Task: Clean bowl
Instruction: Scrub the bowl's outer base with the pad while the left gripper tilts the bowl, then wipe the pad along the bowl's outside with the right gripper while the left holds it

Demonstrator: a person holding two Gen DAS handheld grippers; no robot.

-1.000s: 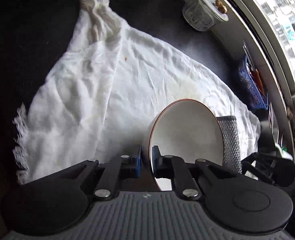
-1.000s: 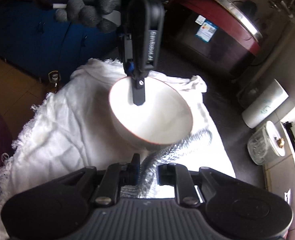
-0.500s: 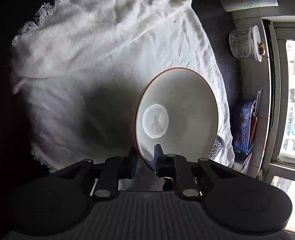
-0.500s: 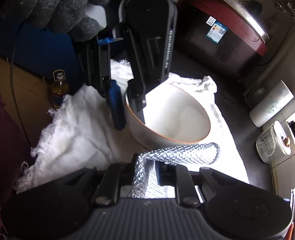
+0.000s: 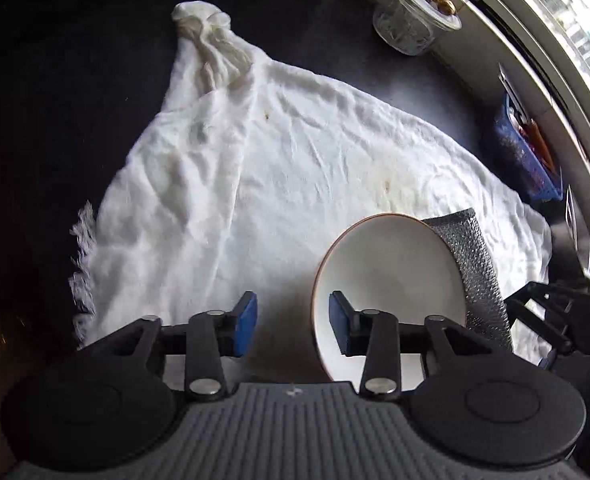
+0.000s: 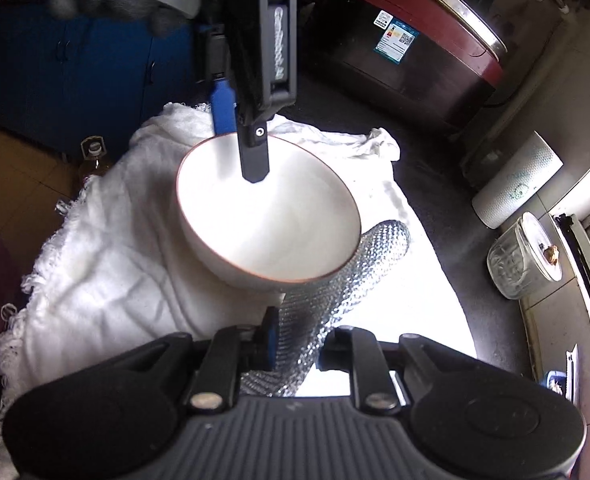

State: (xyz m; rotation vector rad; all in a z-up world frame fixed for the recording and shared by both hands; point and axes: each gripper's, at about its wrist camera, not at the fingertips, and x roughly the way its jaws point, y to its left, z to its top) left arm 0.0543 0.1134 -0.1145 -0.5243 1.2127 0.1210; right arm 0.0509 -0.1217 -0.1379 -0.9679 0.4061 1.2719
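Observation:
A white bowl with a brown rim (image 6: 271, 224) sits on a white cloth (image 6: 107, 280). It also shows in the left wrist view (image 5: 391, 280) on the cloth (image 5: 275, 184). My left gripper (image 5: 293, 322) is open, its jaws astride the bowl's near rim, one finger inside and one outside; it shows in the right wrist view (image 6: 239, 140). My right gripper (image 6: 299, 344) is shut on a silver mesh scrubbing cloth (image 6: 335, 280), which touches the bowl's outer wall. The scrubbing cloth shows behind the bowl (image 5: 475, 264).
The dark counter (image 5: 75, 80) holds a lidded glass jar (image 6: 523, 260), a paper towel roll (image 6: 515, 184) and a dark red cooker (image 6: 407, 52). A blue basket (image 5: 523, 152) lies by the window sill. An oil bottle (image 6: 93, 156) stands off the counter's left edge.
My left gripper has opened and let go of the bowl's rim. The bowl has come back down from its tipped position onto the cloth. My right gripper still holds the scrubbing cloth.

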